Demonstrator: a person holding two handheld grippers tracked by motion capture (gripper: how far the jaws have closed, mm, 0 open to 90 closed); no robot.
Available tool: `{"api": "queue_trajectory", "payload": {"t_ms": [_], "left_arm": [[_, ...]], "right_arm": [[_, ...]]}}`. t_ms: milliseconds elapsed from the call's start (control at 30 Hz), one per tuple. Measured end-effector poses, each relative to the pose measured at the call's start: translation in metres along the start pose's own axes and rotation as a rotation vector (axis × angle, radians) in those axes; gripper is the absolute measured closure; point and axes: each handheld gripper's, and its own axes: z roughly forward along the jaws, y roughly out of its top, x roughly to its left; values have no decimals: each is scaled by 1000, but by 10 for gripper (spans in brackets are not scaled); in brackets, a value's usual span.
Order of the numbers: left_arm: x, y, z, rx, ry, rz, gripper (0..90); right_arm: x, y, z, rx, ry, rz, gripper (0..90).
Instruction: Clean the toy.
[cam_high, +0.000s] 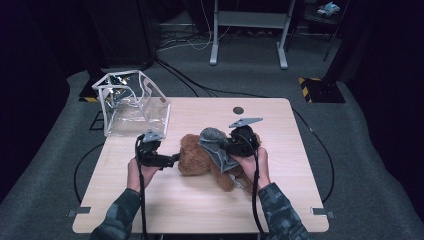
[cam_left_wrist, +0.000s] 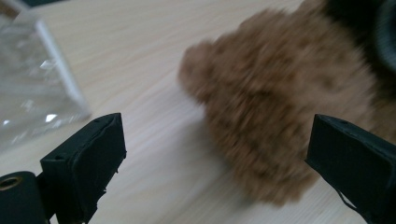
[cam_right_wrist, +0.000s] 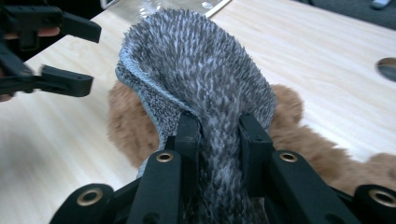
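Your right hand-held gripper (cam_right_wrist: 217, 135) pinches the soft grey knit cloth (cam_right_wrist: 205, 70), which drapes limply over the brown plush bear (cam_high: 200, 157) mid-counter (cam_high: 280, 200). Your left hand-held gripper (cam_left_wrist: 215, 154) gapes wide, empty, beside the bear; grip its fluffy, light, squashy body deep.

Brown plush bear (cam_high: 197, 160) on table (cam_high: 280, 200), grey cloth (cam_high: 216, 147) held by right gripper (cam_high: 231, 148), left gripper (cam_high: 172, 160) beside bear
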Motion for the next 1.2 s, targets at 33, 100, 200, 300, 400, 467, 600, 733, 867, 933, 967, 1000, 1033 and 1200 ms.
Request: {"api": "queue_trajectory", "payload": {"t_ms": [33,100,200,300,400,467,600,733,867,933,967,1000,1033,1200], "left_arm": [[-5,9,2,-2,-8,15,45],[-15,24,10,-7,-29,41,51],[-27,40,28,11,-50,63,52],[-35,43,50,74,-70,72,40],[-37,31,69,146,-90,72,39],[-36,23,74,144,-90,59,29],[-35,10,77,138,-87,51,27],[-40,3,80,132,-58,74,30],[-44,-3,82,113,-39,80,30],[-45,-5,81,102,-29,82,30],[-45,-6,81,99,-27,85,30],[-46,-6,81,93,-24,87,30],[-46,-8,81,84,-24,82,30],[-46,-17,82,50,-16,65,30]], "right_arm": [[-2,2,-1,-3,-5,4,734],[-5,6,-2,-8,-29,7,734],[-9,14,-2,-19,-64,6,733],[-13,19,2,-9,-105,2,733],[-19,17,10,21,-142,8,730],[-24,13,14,34,-164,7,729],[-34,2,18,55,-171,33,726],[-39,1,18,64,-166,54,726],[-33,16,13,12,-163,41,727],[-26,23,16,5,-139,38,726],[-18,28,23,17,-118,17,726],[-14,30,29,29,-105,-2,726],[-9,31,35,49,-101,0,726],[-1,23,73,162,-169,-88,729]]}}
